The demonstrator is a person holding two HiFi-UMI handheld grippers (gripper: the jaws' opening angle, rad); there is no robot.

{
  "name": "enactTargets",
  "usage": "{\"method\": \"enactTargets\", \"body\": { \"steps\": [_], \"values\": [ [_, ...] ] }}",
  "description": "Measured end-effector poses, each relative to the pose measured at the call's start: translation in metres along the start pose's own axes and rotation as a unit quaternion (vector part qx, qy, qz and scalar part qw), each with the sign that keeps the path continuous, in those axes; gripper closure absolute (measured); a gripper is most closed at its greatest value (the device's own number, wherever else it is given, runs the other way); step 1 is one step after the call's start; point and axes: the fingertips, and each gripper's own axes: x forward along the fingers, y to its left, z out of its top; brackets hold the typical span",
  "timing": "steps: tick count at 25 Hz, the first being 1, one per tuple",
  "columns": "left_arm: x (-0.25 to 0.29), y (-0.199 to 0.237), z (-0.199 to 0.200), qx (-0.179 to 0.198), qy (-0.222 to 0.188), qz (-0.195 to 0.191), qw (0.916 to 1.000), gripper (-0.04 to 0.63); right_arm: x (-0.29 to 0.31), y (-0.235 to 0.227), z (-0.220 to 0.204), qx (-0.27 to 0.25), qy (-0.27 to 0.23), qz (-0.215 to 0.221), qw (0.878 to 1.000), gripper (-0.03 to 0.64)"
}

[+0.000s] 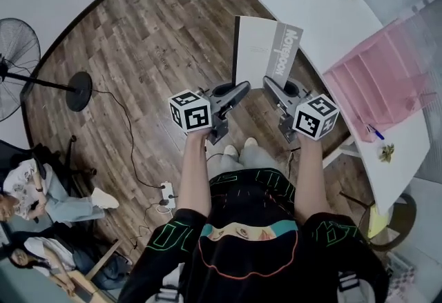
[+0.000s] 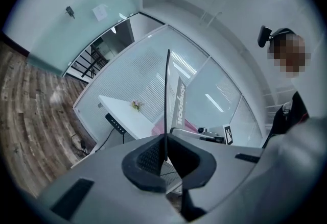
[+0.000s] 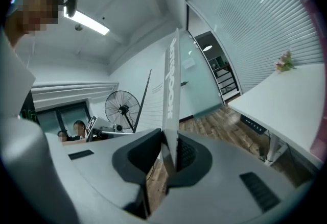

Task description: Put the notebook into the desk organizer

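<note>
Over the wooden floor (image 1: 138, 39), well short of the desk, both my tools are carrying the notebook (image 1: 266, 50) in the air. It hangs open in a shallow V, a white leaf on the left and the grey printed cover on the right.

My left gripper (image 1: 238, 92) is closed on the near edge of the white leaf, which runs edge-on as a thin dark line out from between the pads. My right gripper (image 1: 271, 85) is clamped on the near edge of the grey cover, a thicker strip between its jaws.

Further right is the white desk (image 1: 311, 12), with the pink desk organizer (image 1: 383, 81) on it, well apart from the notebook.

I judge the notebook light but limp. Its covers are thin and will bow, and pinched by one side each it tends to splay open. The glossy cover may slide in the pads. A hold close to the spine, through both covers together, should keep it flat enough to slot between the organizer's dividers.
</note>
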Motion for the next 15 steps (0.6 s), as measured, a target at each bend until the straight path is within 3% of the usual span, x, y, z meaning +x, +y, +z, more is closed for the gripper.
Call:
{"method": "enactTargets", "body": {
  "steps": [15],
  "values": [
    [0.095,-0.022,-0.094,-0.044,0.129,-0.056,0.9891,0.591,-0.108,-0.071,-0.062,0.095,-0.022,-0.112,0.989,0.591]
  ]
}}
